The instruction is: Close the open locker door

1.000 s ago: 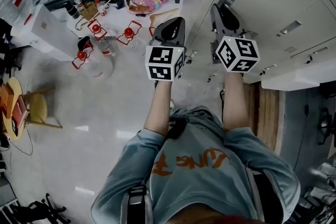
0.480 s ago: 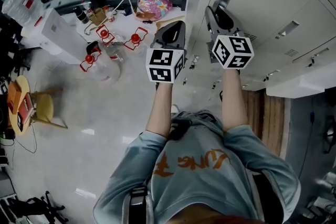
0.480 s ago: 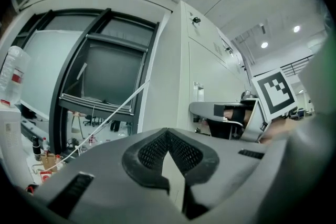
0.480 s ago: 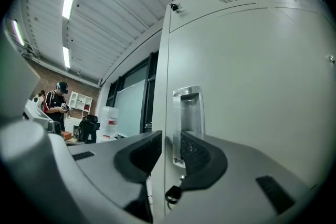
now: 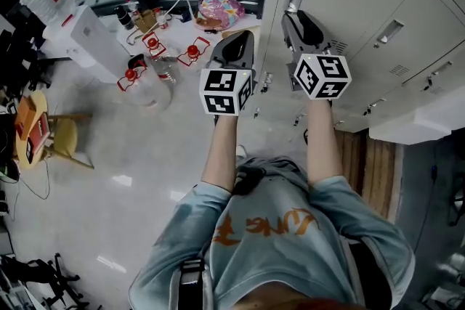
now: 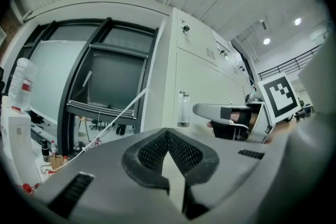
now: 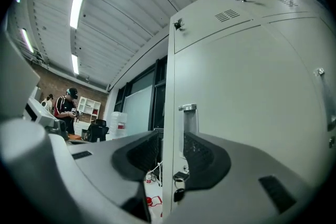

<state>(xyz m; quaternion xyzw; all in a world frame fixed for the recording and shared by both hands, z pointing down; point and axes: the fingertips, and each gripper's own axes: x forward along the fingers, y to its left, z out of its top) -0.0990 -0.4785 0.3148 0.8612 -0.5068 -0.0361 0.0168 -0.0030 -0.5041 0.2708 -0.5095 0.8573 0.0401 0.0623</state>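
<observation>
Snagging looks the main risk: the right claw point(image 7: 170, 157), spread open astride the free edge of the locker door point(image 7: 241, 113) beside its hanging keys point(image 7: 178, 186), may catch them or skid off when pushing, while the clenched, empty left claw point(image 6: 168, 152) hangs nearby.

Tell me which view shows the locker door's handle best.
The left gripper view: the handle stands whole and unobstructed. The right gripper view has it close, but the right hand-held gripper covers its lower part with one jaw. The head view shows it foreshortened from above.
</observation>
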